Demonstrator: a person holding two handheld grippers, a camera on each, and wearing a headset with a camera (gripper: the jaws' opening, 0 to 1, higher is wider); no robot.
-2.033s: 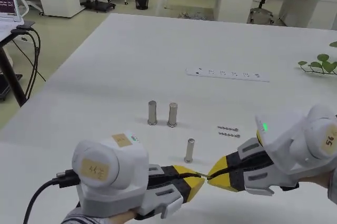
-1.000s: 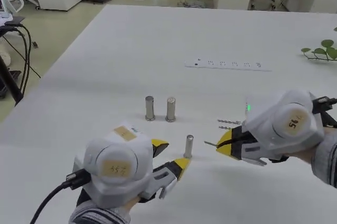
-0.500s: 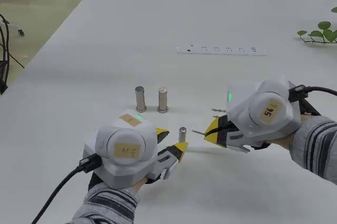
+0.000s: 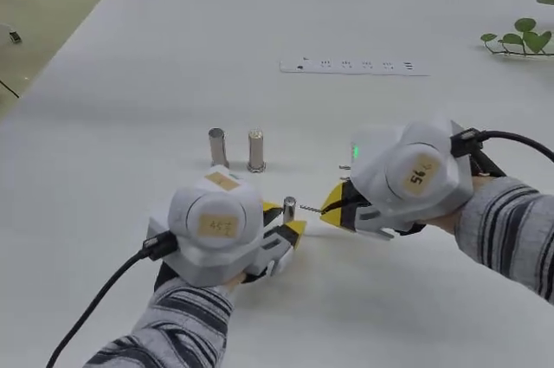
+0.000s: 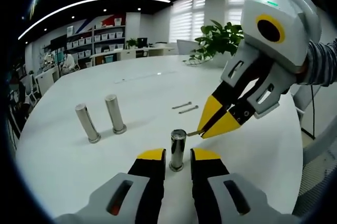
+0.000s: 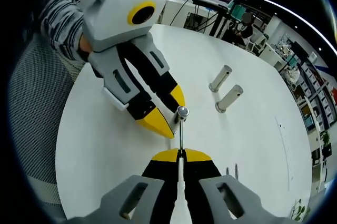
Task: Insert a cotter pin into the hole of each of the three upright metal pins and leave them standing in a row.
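1. Plain white surface (image 4: 130, 82) in an open office, so nothing busy behind the parts.
2. Closest in, the left gripper (image 5: 178, 155) has its jaws open a bit, one on each side of the nearest metal pin (image 5: 178, 140). The pin stands upright between the tips with a sliver of gap per side, as far as I can tell.
3. The right gripper (image 6: 180, 154) has its jaws pinched tight on a cotter pin (image 6: 180, 137). It sticks straight out ahead of them, with its tip right at the pin's head.
4. My guess on handling: the cotter is thin, light wire, so it'll probably twist if held far back. I'd grip the loop end and keep the legs free. The metal pin looks smooth, solid and small-footed, so likely tippy; I'd steady it low, below the hole.
5. Beyond the left jaws are the two other metal pins (image 4: 216, 146) (image 4: 256, 151), side by side, with spare cotter pins (image 5: 181, 105) lying past the right jaws.
6. Farthest out: a power strip (image 4: 355, 66) and a plant (image 4: 519, 37).
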